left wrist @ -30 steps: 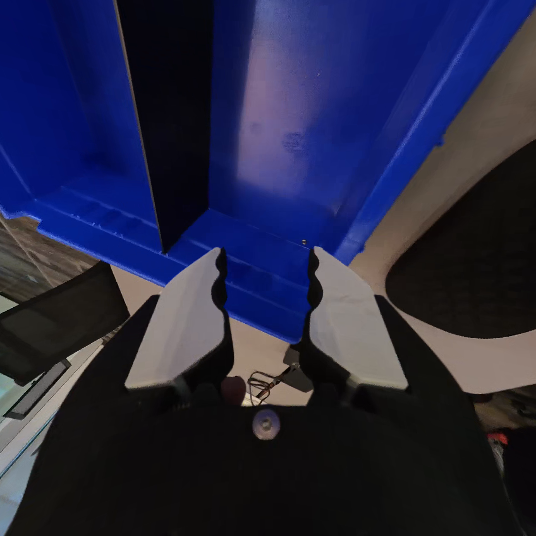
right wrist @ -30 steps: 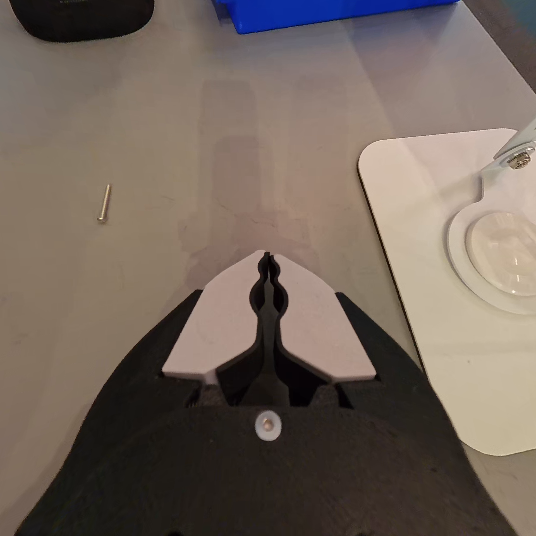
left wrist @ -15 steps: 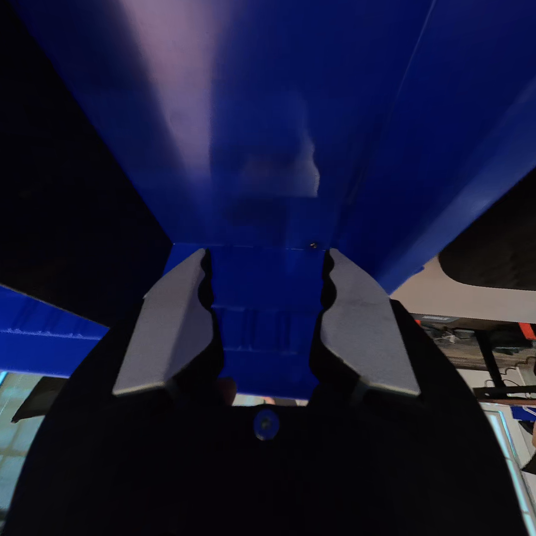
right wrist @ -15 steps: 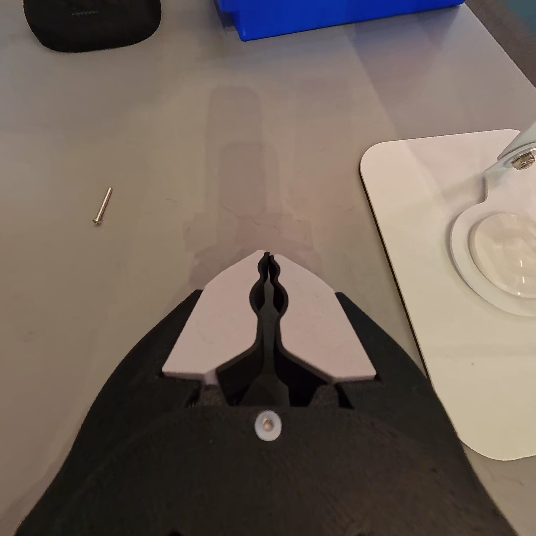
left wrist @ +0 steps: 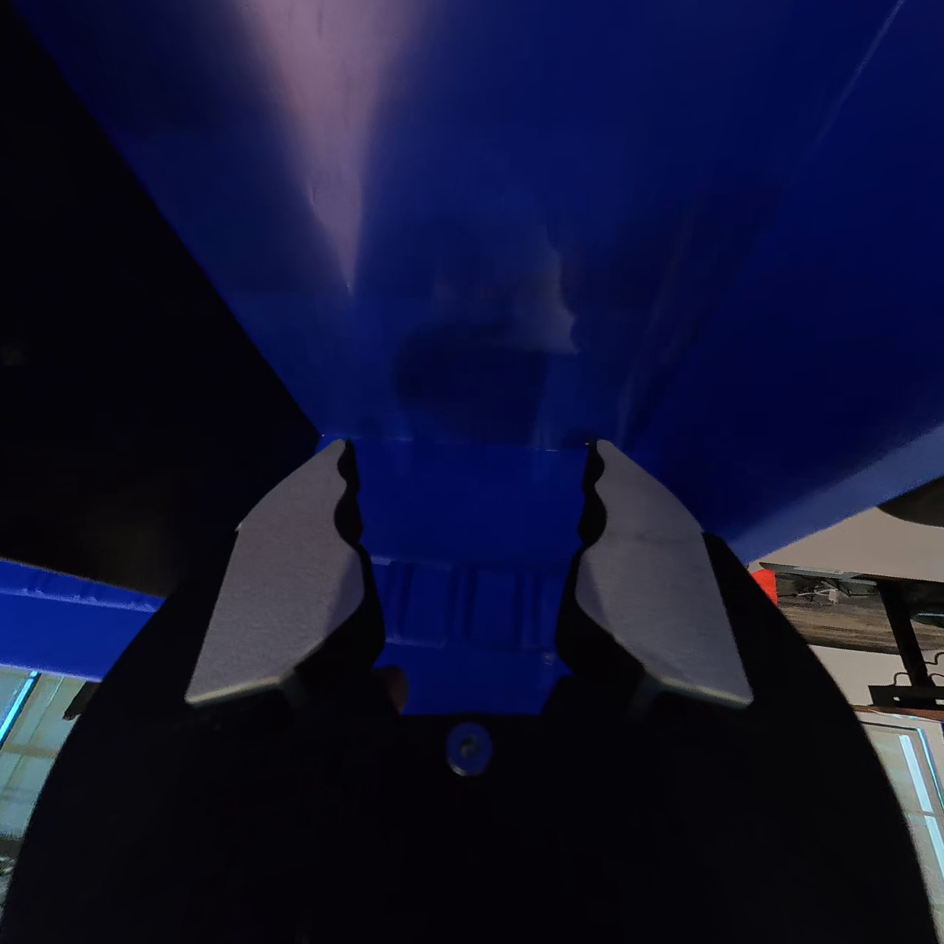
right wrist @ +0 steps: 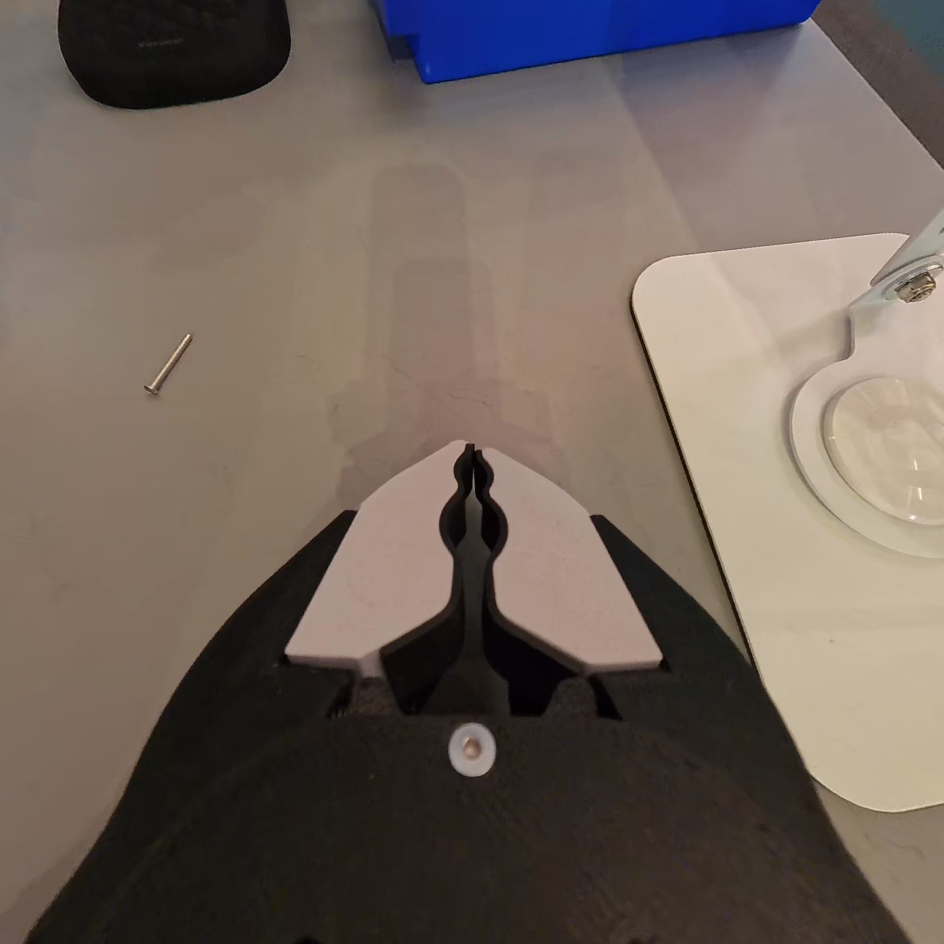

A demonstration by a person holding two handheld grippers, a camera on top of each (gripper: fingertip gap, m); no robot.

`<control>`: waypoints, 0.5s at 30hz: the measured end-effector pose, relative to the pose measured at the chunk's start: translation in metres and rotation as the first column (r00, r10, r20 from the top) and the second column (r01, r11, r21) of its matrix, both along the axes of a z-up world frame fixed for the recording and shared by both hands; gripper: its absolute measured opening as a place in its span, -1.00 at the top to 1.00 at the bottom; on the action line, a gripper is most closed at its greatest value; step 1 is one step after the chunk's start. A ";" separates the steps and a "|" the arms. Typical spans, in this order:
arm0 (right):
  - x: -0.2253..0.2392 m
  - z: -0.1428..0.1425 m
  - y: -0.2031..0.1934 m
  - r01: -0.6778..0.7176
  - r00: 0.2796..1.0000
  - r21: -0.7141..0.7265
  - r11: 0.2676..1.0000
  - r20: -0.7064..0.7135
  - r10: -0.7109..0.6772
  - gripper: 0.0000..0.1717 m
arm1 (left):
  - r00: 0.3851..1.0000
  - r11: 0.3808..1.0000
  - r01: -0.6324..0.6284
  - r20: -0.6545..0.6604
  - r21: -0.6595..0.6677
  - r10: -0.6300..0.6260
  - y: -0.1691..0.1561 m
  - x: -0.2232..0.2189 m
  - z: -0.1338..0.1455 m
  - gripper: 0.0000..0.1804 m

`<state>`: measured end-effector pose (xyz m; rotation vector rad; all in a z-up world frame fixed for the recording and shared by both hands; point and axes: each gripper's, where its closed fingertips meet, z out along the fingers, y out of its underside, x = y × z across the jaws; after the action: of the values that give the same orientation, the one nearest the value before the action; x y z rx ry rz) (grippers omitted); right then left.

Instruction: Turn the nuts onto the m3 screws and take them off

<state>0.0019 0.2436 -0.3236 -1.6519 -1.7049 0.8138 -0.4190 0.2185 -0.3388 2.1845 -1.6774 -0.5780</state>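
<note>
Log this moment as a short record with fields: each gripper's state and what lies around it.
left gripper: fingers wide apart, inside a blue plastic bin, holding nothing
bin divider: dark panel to the left
right gripper: fingers shut, nothing between them, above the grey table
left of it: one metal screw
right of it: white base plate with a clear lens
far edge: black pouch

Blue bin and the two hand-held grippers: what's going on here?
The left hand-held gripper is open, its fingers straddling the front lip of the blue bin, pointing into a compartment. The right hand-held gripper is shut and empty above the grey table, with a loose screw to its left and a white base plate to its right.
</note>
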 end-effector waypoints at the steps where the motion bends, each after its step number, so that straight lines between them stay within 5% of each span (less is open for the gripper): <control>1: 0.000 0.000 0.000 0.000 1.000 0.001 1.000 0.001 0.000 1.00 | 1.000 1.000 0.004 -0.008 0.003 -0.004 0.001 -0.001 -0.001 0.07; 7: 0.000 0.000 0.000 0.000 1.000 0.000 1.000 0.000 0.000 1.00 | 0.999 0.999 -0.031 -0.015 0.026 0.032 0.001 -0.002 0.000 0.15; 10: 0.000 0.000 0.000 -0.001 1.000 0.000 1.000 0.001 0.001 1.00 | 0.993 0.992 -0.115 -0.003 0.051 0.115 0.002 0.000 0.012 0.35; 15: 0.000 0.000 0.000 -0.002 1.000 0.002 1.000 0.003 0.002 1.00 | 0.973 0.972 -0.229 0.025 -0.061 0.231 -0.017 0.007 0.013 0.50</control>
<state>0.0019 0.2436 -0.3240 -1.6515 -1.7091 0.8105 -0.4115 0.2010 -0.3258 2.3142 -1.4091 -0.4286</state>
